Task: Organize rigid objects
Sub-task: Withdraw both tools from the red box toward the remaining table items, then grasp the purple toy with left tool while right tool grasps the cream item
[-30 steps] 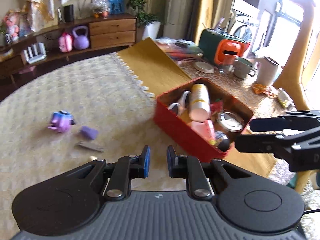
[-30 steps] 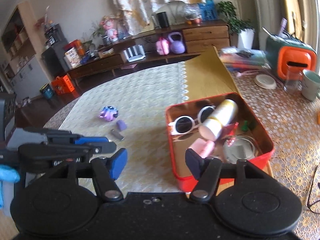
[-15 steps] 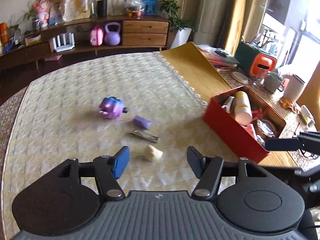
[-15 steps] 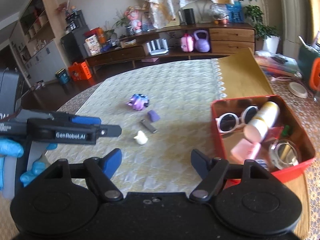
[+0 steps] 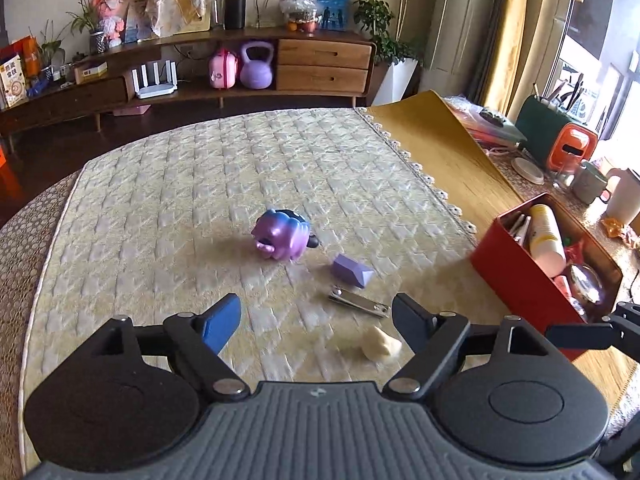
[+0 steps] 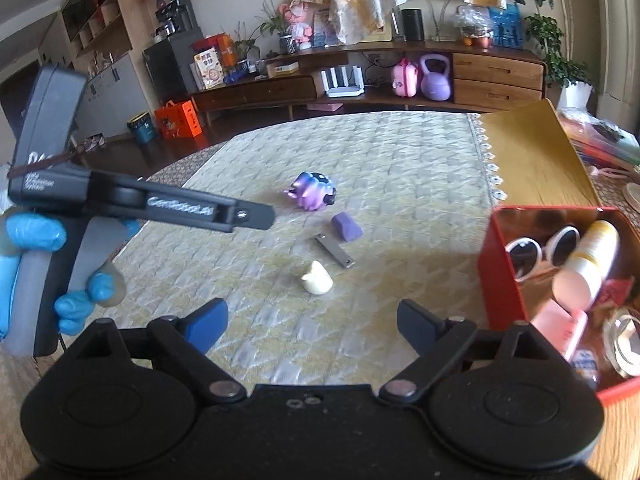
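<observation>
On the quilted cloth lie a purple toy animal (image 5: pixel 283 237) (image 6: pixel 313 193), a small purple block (image 5: pixel 352 271) (image 6: pixel 346 227), a metal nail clipper (image 5: pixel 359 301) (image 6: pixel 334 251) and a cream lump (image 5: pixel 382 343) (image 6: pixel 317 279). My left gripper (image 5: pixel 318 322) hovers over the cloth just short of the clipper, its jaws opening with nothing between them. My right gripper (image 6: pixel 313 325) hangs near the cream lump, jaws also opening and empty. The red box (image 5: pixel 520 280) (image 6: pixel 498 268) at the right holds sunglasses (image 6: pixel 540 246), a bottle (image 6: pixel 588 264) and other items.
A gloved hand (image 6: pixel 36 232) holds the left gripper's handle at the left of the right wrist view. Behind the red box stand mugs (image 5: pixel 590 182) and a green-orange container (image 5: pixel 560 142). A yellow mat (image 5: pixel 436 144) lies right of the cloth. A low sideboard (image 5: pixel 200 76) lines the far wall.
Both grippers swung left from the red box toward the loose objects on the cloth. The left jaws went from nearly shut to wide, and the right jaws widened too.
</observation>
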